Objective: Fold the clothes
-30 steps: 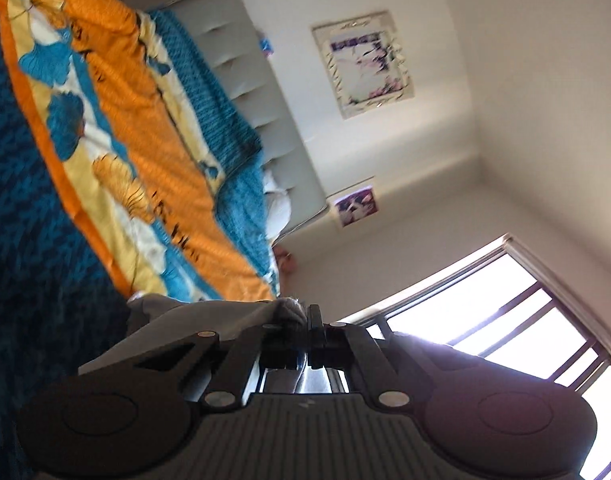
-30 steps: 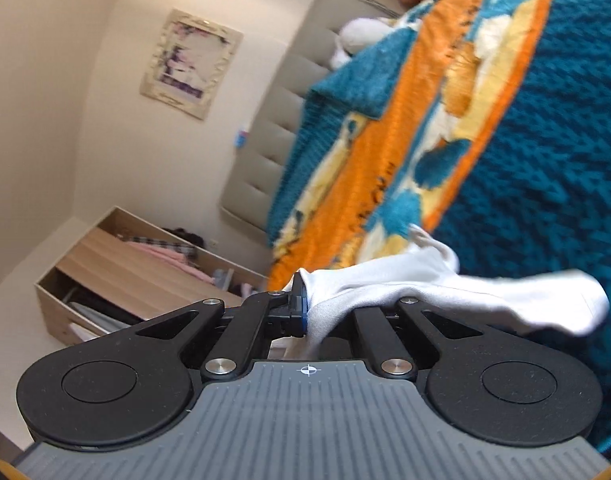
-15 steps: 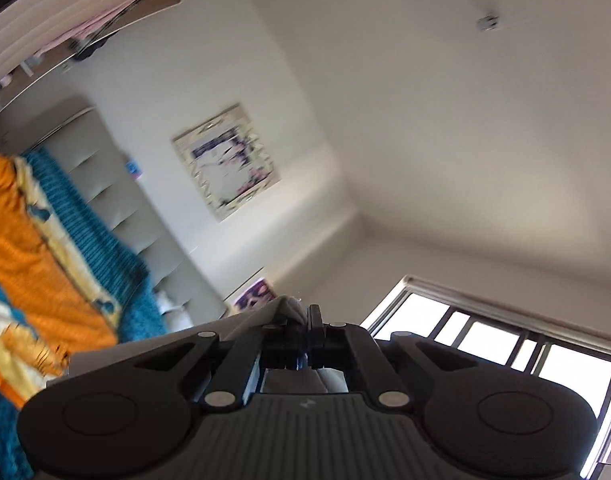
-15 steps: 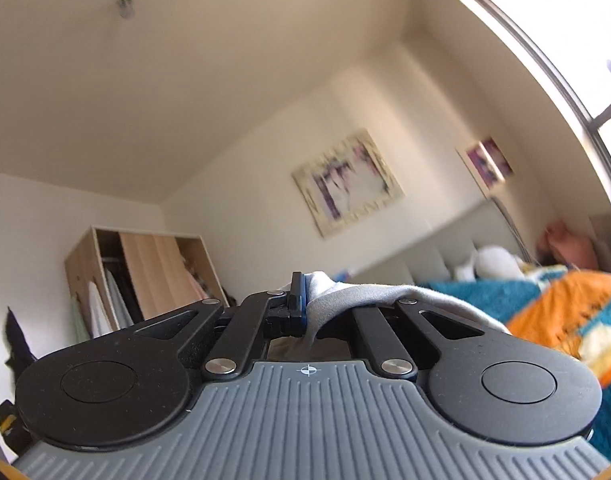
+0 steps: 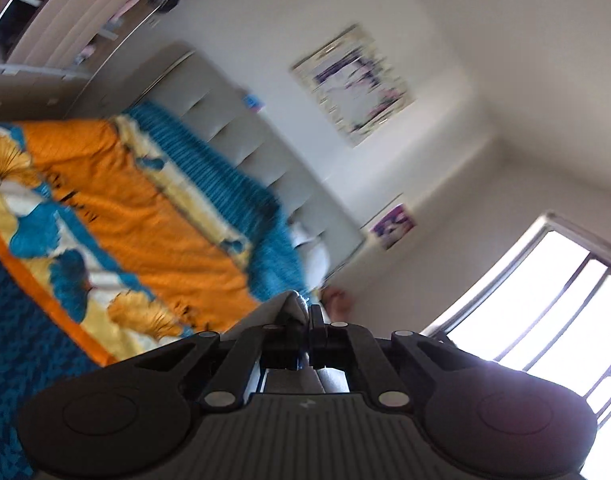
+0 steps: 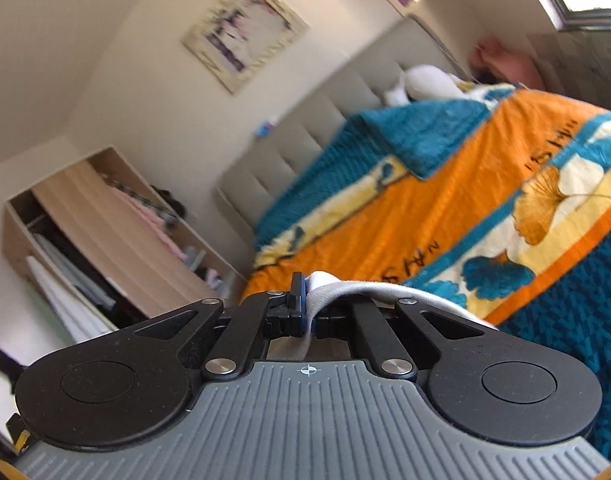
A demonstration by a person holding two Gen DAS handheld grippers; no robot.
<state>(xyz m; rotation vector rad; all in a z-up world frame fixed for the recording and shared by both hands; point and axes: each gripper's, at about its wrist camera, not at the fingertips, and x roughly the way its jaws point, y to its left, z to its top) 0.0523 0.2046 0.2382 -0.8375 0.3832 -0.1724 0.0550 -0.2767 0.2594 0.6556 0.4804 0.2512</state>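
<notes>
Both claws are clamped on cloth: our left gripper (image 5: 305, 330) has its jaws drawn together on a fold of the white garment (image 5: 291, 306), and our right gripper (image 6: 305, 312) pinches another edge of it, the garment (image 6: 345, 288) trailing off to the right over the gripper's linkage. We hold the piece up off the bed, and both views are tilted and partly blurred. Beyond our fingers lies the bed, covered by a blanket (image 6: 445, 208) in orange, teal and cream with a leaf pattern. Behind it we see the padded grey headboard (image 6: 329, 120), and beside that an open wooden wardrobe (image 6: 85, 216) with clothes hanging inside. Bright light fills the window (image 5: 545, 300) in the left view. On the wall above the headboard we see a framed picture (image 6: 245, 28), and a smaller picture (image 5: 393, 226) hangs closer to the window. A white soft toy (image 6: 425, 82) rests at the head of the bed.
</notes>
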